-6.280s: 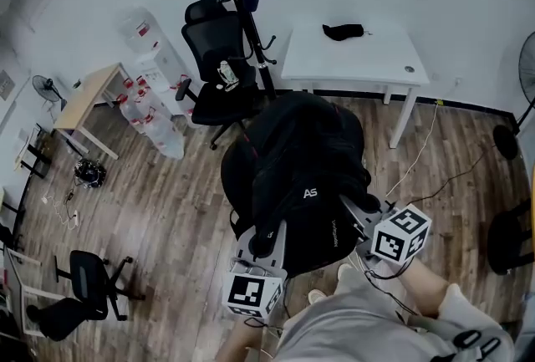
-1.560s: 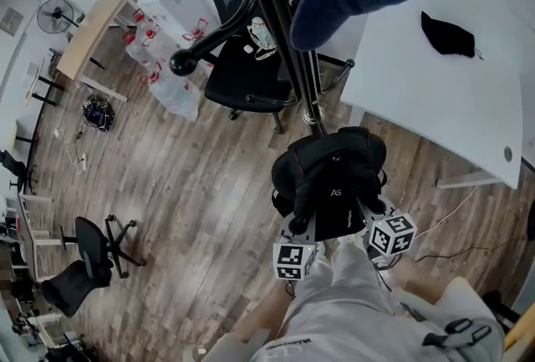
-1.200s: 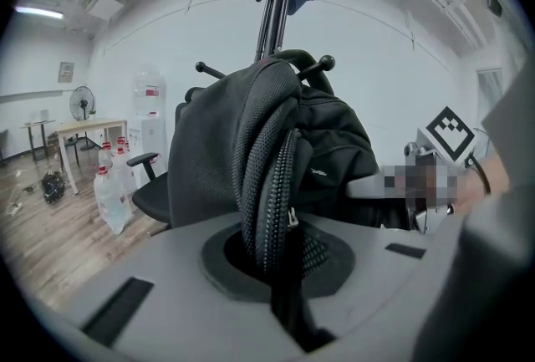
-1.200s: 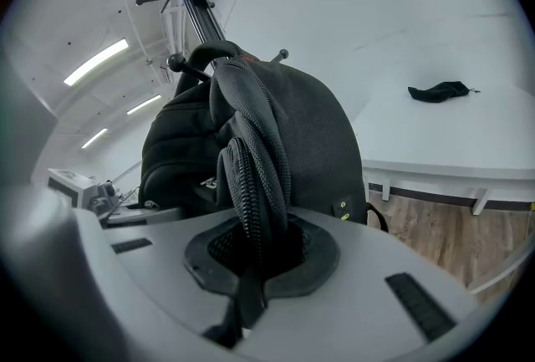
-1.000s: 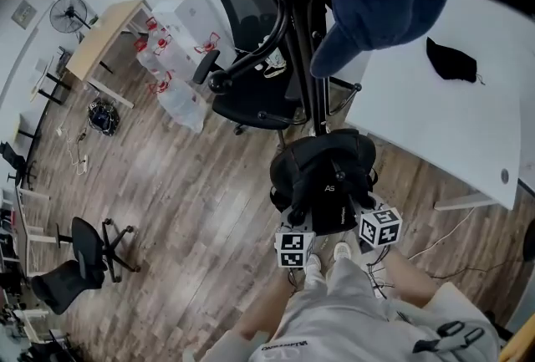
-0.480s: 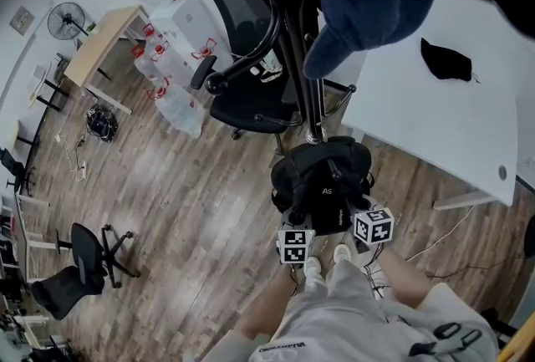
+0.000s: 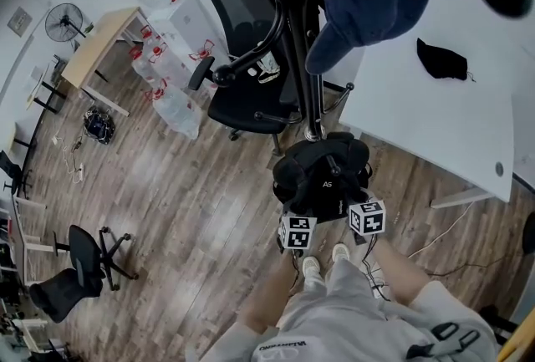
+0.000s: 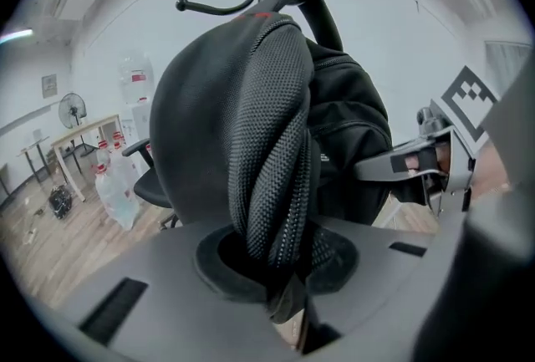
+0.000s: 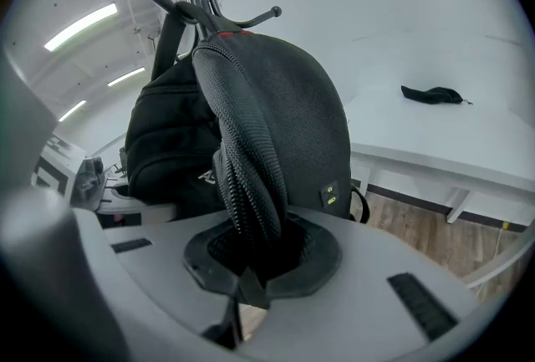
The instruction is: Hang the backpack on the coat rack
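Head view puts the backpack (image 7: 322, 181) low against the pole of the coat rack (image 7: 303, 59), just beside the white worktop (image 7: 435, 118), and I am standing right behind it. In the right gripper view its top handle (image 9: 170, 43) runs up over one of the rack's lower hooks (image 9: 180, 11). From that I judge the hanging itself done, or as good as. What is left is letting go. The left tool (image 8: 288, 314) has just been opening its jaws; they stand a little apart, and the left shoulder strap (image 8: 272, 151) lies loose between them. The right tool (image 9: 242, 289) is clamped on the other shoulder strap (image 9: 247, 151). It has yet to release, and then both tools have to back away from the bag.
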A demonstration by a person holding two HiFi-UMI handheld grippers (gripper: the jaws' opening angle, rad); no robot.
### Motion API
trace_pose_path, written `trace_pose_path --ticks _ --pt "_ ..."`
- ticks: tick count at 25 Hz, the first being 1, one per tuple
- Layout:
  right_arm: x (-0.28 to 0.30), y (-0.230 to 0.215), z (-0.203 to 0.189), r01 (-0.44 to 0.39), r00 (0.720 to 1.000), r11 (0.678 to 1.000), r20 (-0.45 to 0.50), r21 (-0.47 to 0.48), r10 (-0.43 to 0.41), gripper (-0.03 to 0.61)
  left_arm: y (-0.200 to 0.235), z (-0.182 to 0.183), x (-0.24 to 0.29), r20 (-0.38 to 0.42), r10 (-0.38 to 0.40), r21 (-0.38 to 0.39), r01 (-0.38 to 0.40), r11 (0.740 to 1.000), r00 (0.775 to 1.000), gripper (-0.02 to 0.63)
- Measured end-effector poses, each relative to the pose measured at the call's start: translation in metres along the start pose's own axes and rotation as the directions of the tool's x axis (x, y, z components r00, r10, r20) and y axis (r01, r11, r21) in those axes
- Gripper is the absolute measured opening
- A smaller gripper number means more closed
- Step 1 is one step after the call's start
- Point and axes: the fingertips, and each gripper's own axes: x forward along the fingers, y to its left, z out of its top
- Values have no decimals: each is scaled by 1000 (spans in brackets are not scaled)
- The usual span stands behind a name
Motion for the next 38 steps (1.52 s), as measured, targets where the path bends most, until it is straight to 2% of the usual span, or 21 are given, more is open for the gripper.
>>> trace_pose_path --ticks 7,10,16,26,34,38 --pt "7 -2 -8 21 998 1000 -64 -18 -22 34 -6 -7 3 -49 -63 39 65 997 997 79" --pt "7 -1 -11 11 995 999 -95 -30 -14 35 -2 -9 1 -64 -69 65 73 995 996 118" --pt "3 1 -17 1 990 1000 -141 -24 -4 66 2 -16 -8 -75 -73 68 79 995 994 161" --pt "-25 4 -16 37 996 999 -84 9 -37 127 1 -7 -24 -30 -98 118 101 988 995 179" --pt "-60 0 -24 123 992 990 -24 64 -122 129 -2 2 -32 7 -140 150 137 979 990 179" --pt "-82 -7 -32 156 987 980 14 123 -159 129 -5 4 -35 18 -155 156 150 976 988 179"
